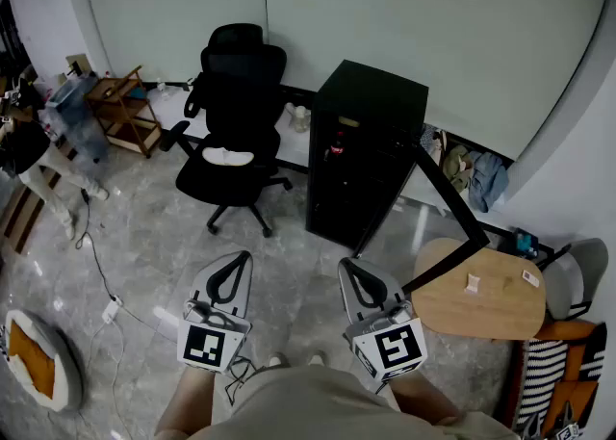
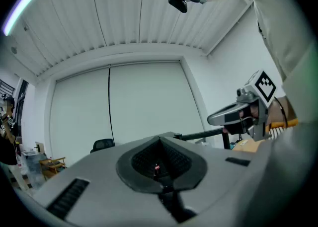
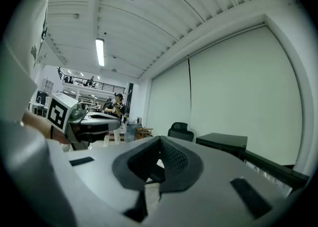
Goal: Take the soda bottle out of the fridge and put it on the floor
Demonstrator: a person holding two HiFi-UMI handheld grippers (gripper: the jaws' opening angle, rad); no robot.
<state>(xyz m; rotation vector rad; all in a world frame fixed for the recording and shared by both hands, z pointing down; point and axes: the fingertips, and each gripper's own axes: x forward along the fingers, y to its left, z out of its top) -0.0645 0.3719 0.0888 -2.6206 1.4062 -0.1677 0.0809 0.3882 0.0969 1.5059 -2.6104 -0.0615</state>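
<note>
A black mini fridge [image 1: 366,154] stands on the floor against the far wall. Through its front I see a bottle with a red label [image 1: 337,146] on an upper shelf. Both grippers are held low and close to my body, well short of the fridge. My left gripper [image 1: 234,262] [image 2: 160,140] is shut with nothing in it. Beside it, my right gripper [image 1: 350,269] [image 3: 159,139] is also shut and empty, its jaws pointing toward the fridge [image 3: 222,143]. Each gripper shows in the other's view, the right gripper [image 2: 232,117] and the left gripper [image 3: 95,119].
A black office chair [image 1: 236,130] stands left of the fridge. A round wooden table [image 1: 481,296] with a black slanted bar [image 1: 452,205] is at the right. A wooden shelf [image 1: 125,113], a person [image 1: 38,168], a floor cable [image 1: 106,305] and a cushion [image 1: 38,361] are at the left.
</note>
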